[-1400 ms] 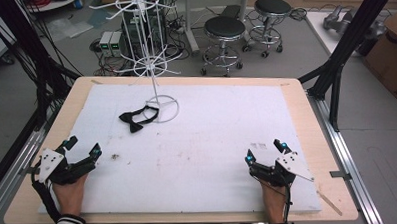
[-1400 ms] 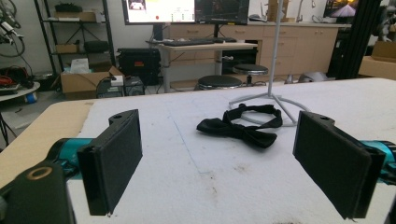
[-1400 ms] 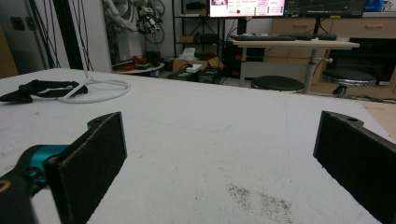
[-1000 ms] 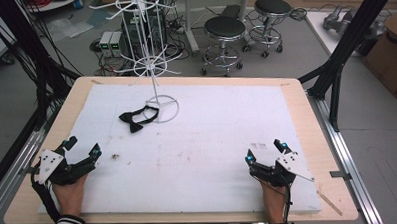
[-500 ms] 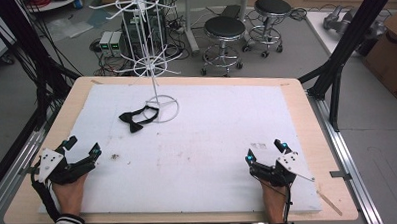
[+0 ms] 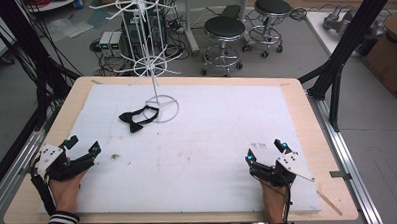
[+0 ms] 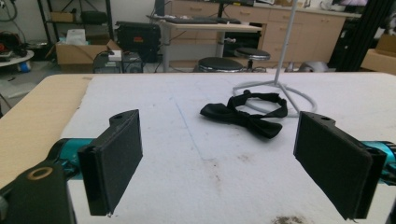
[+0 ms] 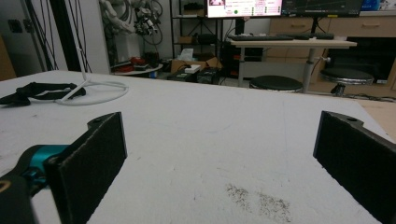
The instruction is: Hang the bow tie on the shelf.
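Observation:
A black bow tie [image 6: 138,117] lies on the white mat [image 6: 197,137] beside the ring base of a white wire rack [image 6: 152,58]. It lies ahead of my left gripper's jaws as the bow tie [image 7: 247,116], and at far left as the bow tie [image 8: 37,91]. My left gripper [image 6: 82,146] rests open at the mat's near left corner, nothing between its jaws. My right gripper [image 6: 266,152] rests open at the near right, also holding nothing. A hand holds each one from the table's front edge.
The rack's ring base [image 6: 162,107] stands at the mat's back left, its hooked arms spreading above. The wooden table edge [image 6: 316,113] borders the mat. Stools [image 6: 224,28] and black frame posts [image 6: 356,31] stand beyond the table. Dirt smudges [image 8: 261,200] mark the mat.

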`<action>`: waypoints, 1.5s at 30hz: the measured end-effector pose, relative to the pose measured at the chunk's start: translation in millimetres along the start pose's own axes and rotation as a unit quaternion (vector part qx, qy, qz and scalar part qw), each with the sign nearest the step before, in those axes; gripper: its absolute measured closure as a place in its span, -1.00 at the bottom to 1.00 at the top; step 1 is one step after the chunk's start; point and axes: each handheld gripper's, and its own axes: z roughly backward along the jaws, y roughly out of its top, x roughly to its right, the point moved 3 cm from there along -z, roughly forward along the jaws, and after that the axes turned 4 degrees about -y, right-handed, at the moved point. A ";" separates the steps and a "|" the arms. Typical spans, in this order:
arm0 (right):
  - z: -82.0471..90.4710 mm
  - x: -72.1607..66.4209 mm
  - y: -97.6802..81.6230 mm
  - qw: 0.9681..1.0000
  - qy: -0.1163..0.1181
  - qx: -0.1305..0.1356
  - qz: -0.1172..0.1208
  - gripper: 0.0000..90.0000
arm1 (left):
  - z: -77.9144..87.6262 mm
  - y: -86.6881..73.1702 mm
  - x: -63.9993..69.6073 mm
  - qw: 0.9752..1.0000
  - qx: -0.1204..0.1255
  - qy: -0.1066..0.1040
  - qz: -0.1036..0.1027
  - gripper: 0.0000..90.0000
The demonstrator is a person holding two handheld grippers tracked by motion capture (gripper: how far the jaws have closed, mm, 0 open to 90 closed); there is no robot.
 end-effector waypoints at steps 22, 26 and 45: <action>-0.6 0.2 0.2 1.000 0.000 0.000 0.001 -0.96 | -43.4 52.2 9.7 0.994 -0.089 -0.033 -0.062 -0.62; -0.7 0.1 0.2 1.000 -0.002 0.000 0.003 -0.96 | -57.4 55.9 15.7 0.989 -0.113 -0.047 -0.080 -0.62; -0.9 -0.2 0.3 1.000 -0.005 0.000 0.006 -0.96 | -112.3 70.0 21.0 0.977 -0.186 -0.068 -0.084 -0.60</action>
